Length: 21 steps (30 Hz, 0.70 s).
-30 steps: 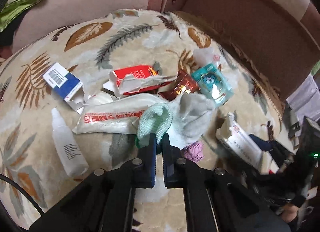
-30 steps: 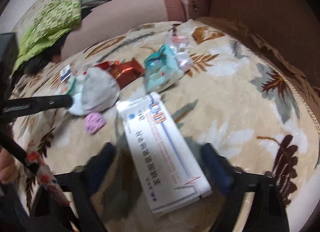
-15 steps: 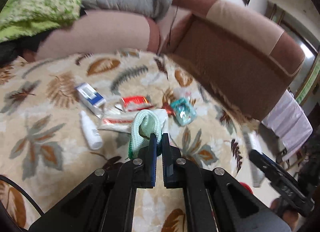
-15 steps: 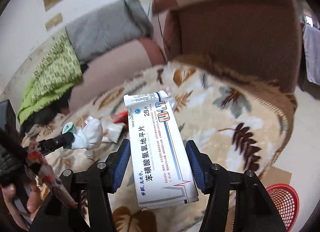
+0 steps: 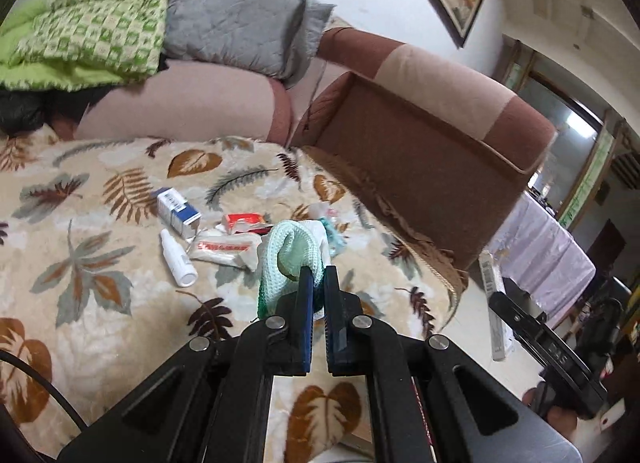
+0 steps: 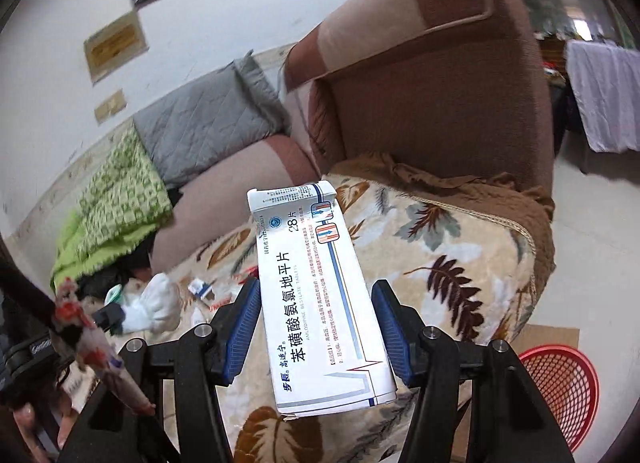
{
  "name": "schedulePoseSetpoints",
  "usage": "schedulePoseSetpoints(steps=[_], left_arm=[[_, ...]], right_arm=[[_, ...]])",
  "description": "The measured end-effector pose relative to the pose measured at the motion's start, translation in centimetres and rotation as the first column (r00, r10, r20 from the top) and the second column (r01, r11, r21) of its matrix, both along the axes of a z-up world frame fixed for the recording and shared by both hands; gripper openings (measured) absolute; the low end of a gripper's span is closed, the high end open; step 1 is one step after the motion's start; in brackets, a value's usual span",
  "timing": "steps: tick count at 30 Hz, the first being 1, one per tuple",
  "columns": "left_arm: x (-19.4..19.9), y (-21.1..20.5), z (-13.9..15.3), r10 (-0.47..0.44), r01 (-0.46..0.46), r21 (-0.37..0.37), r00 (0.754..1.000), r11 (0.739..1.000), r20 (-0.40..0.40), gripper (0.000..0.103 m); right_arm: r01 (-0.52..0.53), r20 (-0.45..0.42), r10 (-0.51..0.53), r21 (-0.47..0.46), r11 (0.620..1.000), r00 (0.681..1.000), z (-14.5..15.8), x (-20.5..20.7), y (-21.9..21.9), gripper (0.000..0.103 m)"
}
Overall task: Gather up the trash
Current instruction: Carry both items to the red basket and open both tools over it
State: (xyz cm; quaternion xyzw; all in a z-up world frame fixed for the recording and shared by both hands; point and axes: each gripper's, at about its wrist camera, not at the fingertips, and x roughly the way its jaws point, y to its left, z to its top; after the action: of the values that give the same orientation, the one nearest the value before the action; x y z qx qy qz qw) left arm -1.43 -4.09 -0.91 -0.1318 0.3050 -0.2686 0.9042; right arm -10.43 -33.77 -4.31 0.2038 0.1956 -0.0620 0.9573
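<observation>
Left gripper (image 5: 316, 275) is pinched tight on a green-and-white sock (image 5: 294, 251) up over the leaf-print blanket (image 5: 100, 255), right gripper (image 6: 316, 303) is squeezing a white medicine box (image 6: 320, 303) above that same blanket, red basket (image 6: 560, 387) looks like it's just off the blanket's edge.

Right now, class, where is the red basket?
In the right wrist view, the red basket sits on the floor at lower right, beside the blanket's edge, right of the held box.
</observation>
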Motion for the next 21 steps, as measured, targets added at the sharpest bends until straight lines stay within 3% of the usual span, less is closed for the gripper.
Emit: schedulePoseSetpoints(steps=[3,10,14,21], left_arm=[[-1.9,-0.9,1.3,-0.035,0.035,0.001,0.999,0.999,0.016,0.004],[-5.9,-4.1,3.2,-0.131,0.131,-0.024,0.991,0.991,0.011,0.004],[-7.7,-7.4,3.7,-0.215,0.214,-0.036,0.977,0.976,-0.008,0.004],[-10.7,-13.1,4.2,-0.327,0.327,0.011,0.945,0.945,-0.011,0.004]], right_arm=[[-0.006,0.026,0.004,0.096,0.995,1.000,0.3,-1.2,-1.3,0.061],[-0.006,0.032,-0.001,0.207,0.978,0.999,0.4,-4.6,-3.5,0.061],[-0.004,0.025,-0.003,0.285,0.959,1.000,0.0,-6.7,-5.5,0.061],[0.052,0.005,-0.058,0.384,0.922,0.998,-1.2,-10.6,-9.5,0.061]])
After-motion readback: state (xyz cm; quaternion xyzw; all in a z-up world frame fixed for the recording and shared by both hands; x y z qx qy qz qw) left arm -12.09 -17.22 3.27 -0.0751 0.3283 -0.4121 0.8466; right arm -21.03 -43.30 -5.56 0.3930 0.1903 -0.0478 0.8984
